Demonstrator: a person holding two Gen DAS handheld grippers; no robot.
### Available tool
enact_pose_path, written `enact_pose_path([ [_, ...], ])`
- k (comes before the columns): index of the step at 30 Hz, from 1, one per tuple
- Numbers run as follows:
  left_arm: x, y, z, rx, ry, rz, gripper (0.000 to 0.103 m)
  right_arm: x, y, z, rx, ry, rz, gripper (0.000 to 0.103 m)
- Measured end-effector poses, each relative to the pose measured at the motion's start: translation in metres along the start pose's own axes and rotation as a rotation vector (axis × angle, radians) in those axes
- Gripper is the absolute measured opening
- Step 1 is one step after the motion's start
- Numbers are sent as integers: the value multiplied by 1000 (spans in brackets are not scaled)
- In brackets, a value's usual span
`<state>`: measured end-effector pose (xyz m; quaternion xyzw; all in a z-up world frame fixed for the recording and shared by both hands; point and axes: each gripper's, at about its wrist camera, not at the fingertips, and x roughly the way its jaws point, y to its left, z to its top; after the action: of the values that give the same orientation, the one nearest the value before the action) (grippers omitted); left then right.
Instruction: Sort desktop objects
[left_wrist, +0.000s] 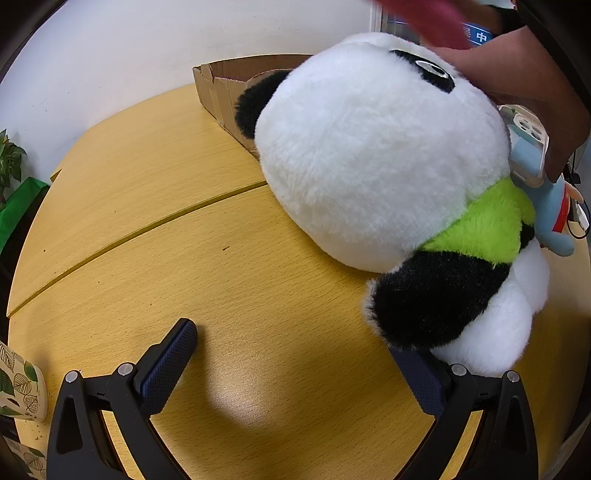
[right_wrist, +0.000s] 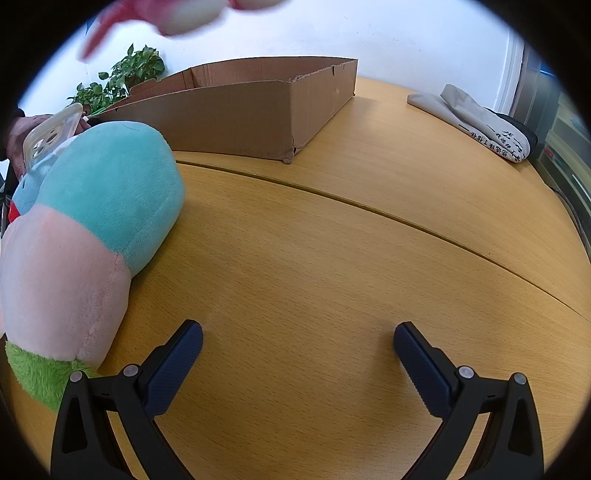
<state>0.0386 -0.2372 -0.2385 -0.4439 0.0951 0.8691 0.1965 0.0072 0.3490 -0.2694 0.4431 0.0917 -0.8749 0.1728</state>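
Left gripper (left_wrist: 295, 363): jaws spread, empty, right finger touching the panda plush (left_wrist: 376, 166) lying on the wooden table (left_wrist: 184, 221). Right gripper (right_wrist: 297, 354): jaws spread, empty. Teal-and-pink plush (right_wrist: 92, 221) at left, cardboard box (right_wrist: 240, 114) behind.

Right gripper (right_wrist: 297, 347) spread, empty; plush toy (right_wrist: 96, 221) left.
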Motion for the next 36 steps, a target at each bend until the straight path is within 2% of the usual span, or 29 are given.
enact_pose_path([
  [24,10,23,28,1,0,0,103,0,1,-1,-1,0,0,103],
  [36,12,32,30,-1,-1,1,103,0,1,-1,0,-1,-1,103],
])
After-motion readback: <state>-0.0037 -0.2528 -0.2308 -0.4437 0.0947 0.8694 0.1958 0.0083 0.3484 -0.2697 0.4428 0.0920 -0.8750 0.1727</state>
